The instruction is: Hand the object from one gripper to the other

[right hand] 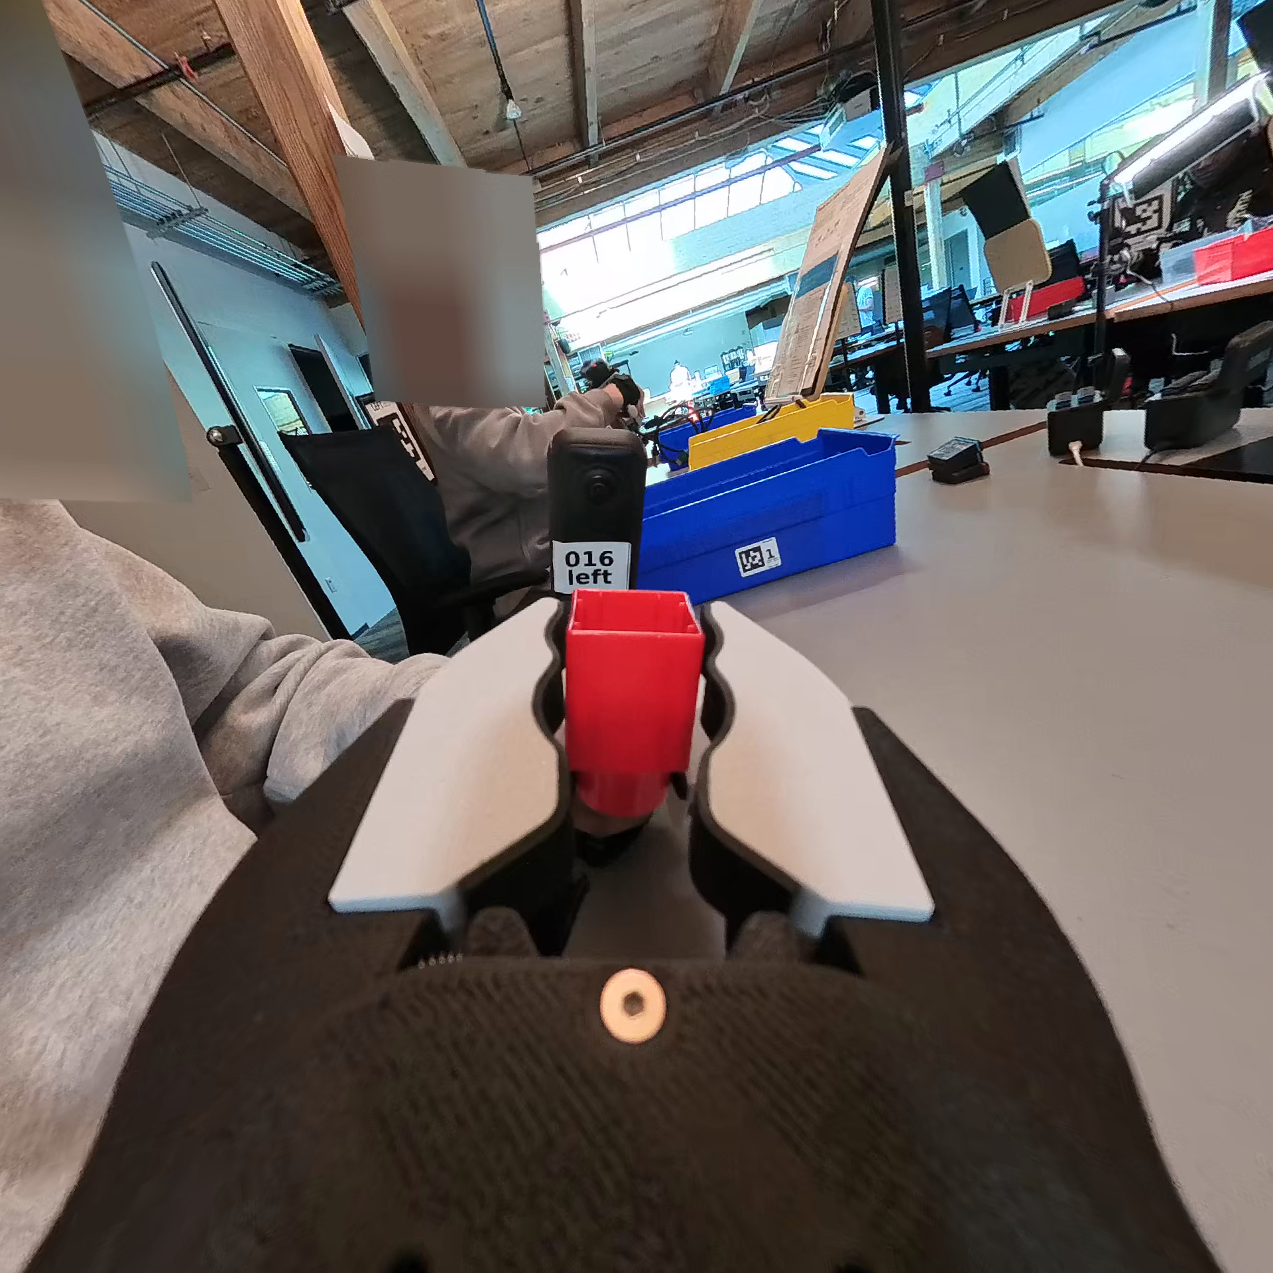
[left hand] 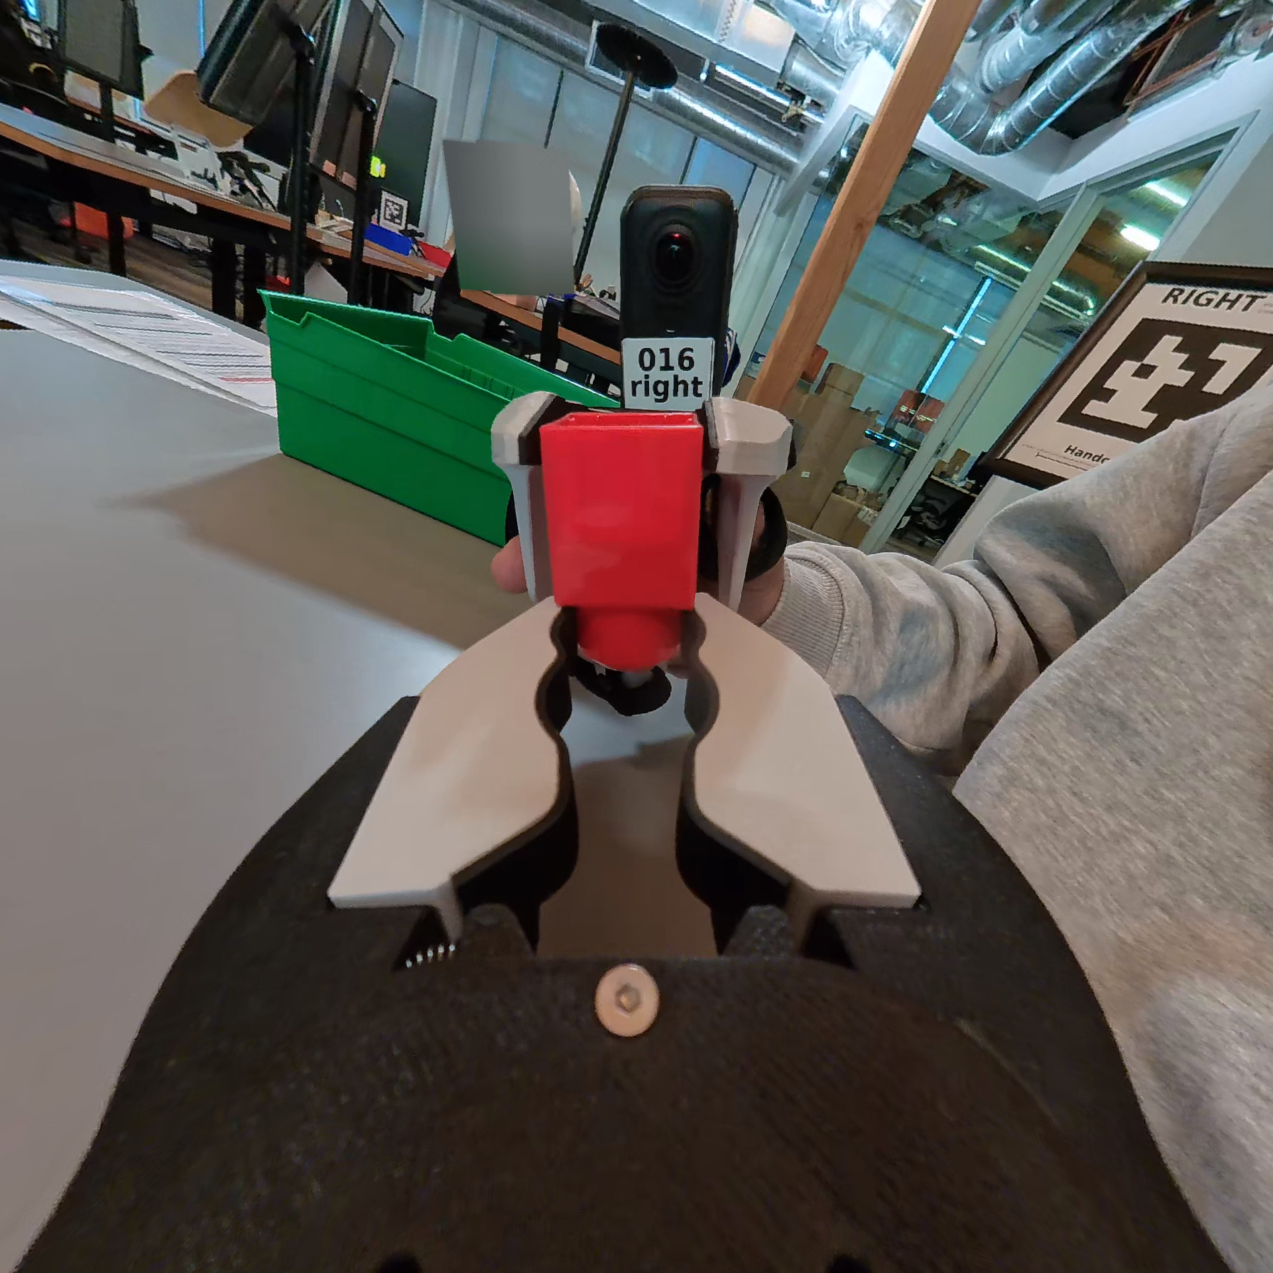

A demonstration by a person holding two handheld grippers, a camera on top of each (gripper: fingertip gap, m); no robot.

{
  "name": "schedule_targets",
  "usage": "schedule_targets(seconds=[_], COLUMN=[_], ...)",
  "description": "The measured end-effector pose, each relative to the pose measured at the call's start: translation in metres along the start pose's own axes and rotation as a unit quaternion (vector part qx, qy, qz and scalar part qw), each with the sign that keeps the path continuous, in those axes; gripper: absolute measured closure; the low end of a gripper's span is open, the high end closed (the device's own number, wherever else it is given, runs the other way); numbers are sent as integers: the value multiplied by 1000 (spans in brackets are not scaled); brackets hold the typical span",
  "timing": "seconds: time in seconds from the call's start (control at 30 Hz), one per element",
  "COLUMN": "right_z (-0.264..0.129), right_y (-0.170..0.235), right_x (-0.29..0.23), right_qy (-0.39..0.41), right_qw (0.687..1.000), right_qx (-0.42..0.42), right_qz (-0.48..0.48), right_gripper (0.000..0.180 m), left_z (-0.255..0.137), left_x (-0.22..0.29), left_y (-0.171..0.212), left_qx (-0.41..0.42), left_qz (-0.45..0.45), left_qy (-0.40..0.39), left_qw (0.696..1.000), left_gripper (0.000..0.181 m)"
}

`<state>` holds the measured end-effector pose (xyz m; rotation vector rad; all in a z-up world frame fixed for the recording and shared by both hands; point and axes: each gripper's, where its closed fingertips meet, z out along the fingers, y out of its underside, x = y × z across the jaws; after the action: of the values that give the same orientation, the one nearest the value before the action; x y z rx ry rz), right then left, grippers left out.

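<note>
The bottom of the red block [left hand: 623, 513] hides between the left gripper [left hand: 625, 644] tips. In the right wrist view, the left gripper's fingers hide behind the block. The green bin [left hand: 372, 406] goes partly behind the right gripper [left hand: 623, 441]. The grey sleeve [left hand: 1033, 654] runs off the picture's edge.

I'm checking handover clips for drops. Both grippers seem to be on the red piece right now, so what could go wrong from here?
1. The left gripper pinches only the red piece's narrow round end; if the right gripper lets go, the square body might tip.
2. Both hold it at once, so pulling apart early could twist it loose.
3. It is held above the table; a slip may drop it.
</note>
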<state>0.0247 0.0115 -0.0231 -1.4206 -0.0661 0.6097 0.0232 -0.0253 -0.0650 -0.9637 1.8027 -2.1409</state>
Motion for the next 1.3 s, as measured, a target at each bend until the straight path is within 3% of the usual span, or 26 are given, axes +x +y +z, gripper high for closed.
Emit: schedule_targets(seconds=[0.43, 0.93, 1.3], right_z=[-8, -3, -2], right_y=[-12, -1, 5], right_x=[10, 14, 12], right_qy=[21, 52, 34], right_qw=[999, 998, 999], right_qx=[40, 1, -15], right_qz=[19, -19, -4], right_gripper=[125, 130, 134], left_z=[-6, -13, -10], left_x=[-7, -16, -8], left_y=[-9, -15, -13], left_qx=[22, 41, 36], left_qz=[-1, 2, 1], left_qy=[-17, -48, -24], left_qw=[1000, 998, 999], left_gripper=[152, 152, 152])
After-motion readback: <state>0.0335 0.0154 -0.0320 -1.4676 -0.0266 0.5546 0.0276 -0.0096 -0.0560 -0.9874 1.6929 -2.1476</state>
